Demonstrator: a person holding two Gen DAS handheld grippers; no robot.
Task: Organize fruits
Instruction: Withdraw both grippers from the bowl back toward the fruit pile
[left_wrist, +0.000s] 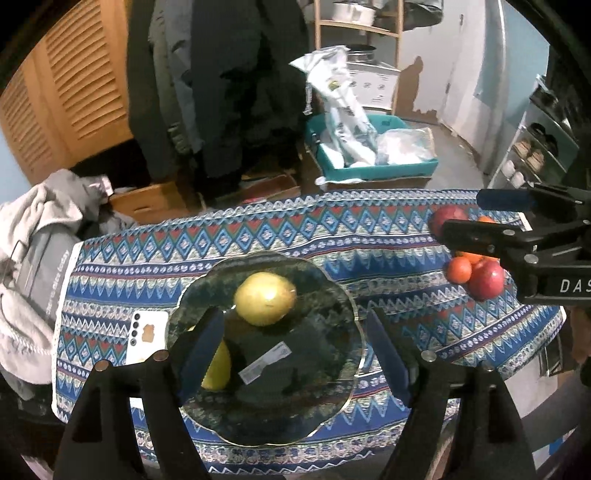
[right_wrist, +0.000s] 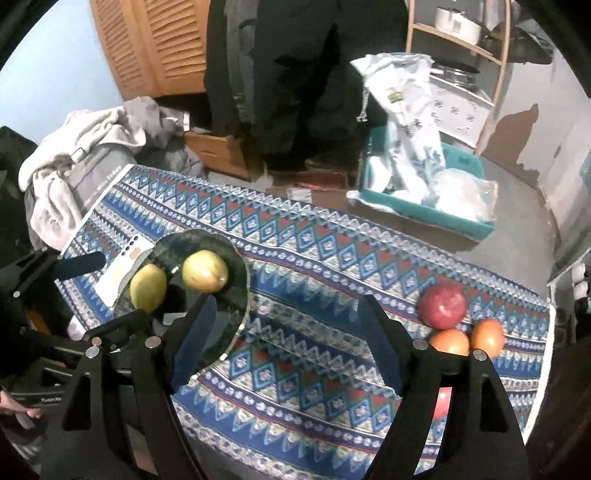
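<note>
A dark glass plate (left_wrist: 325, 373) lies on the patterned tablecloth (left_wrist: 332, 229) and holds two yellow-green fruits (left_wrist: 265, 298) (left_wrist: 218, 369), the nearer one half hidden by a finger. My left gripper (left_wrist: 295, 350) hangs open above the plate, nothing between its fingers. At the cloth's right end lie two red apples (left_wrist: 485, 278) and small orange fruits (left_wrist: 459, 269). My right gripper (right_wrist: 288, 343) is open over bare cloth, between the plate (right_wrist: 229, 310) and the red apple (right_wrist: 442, 306) with the orange fruits (right_wrist: 487, 336). Its right finger hides another red fruit.
A white phone (left_wrist: 146, 336) lies at the plate's left edge. Grey clothes (left_wrist: 37, 258) are heaped at the table's left end. Beyond the table, dark garments (left_wrist: 221, 92), cardboard boxes and a teal bin (left_wrist: 369, 166) of plastic bags crowd the floor. A shoe rack (left_wrist: 532, 155) stands right.
</note>
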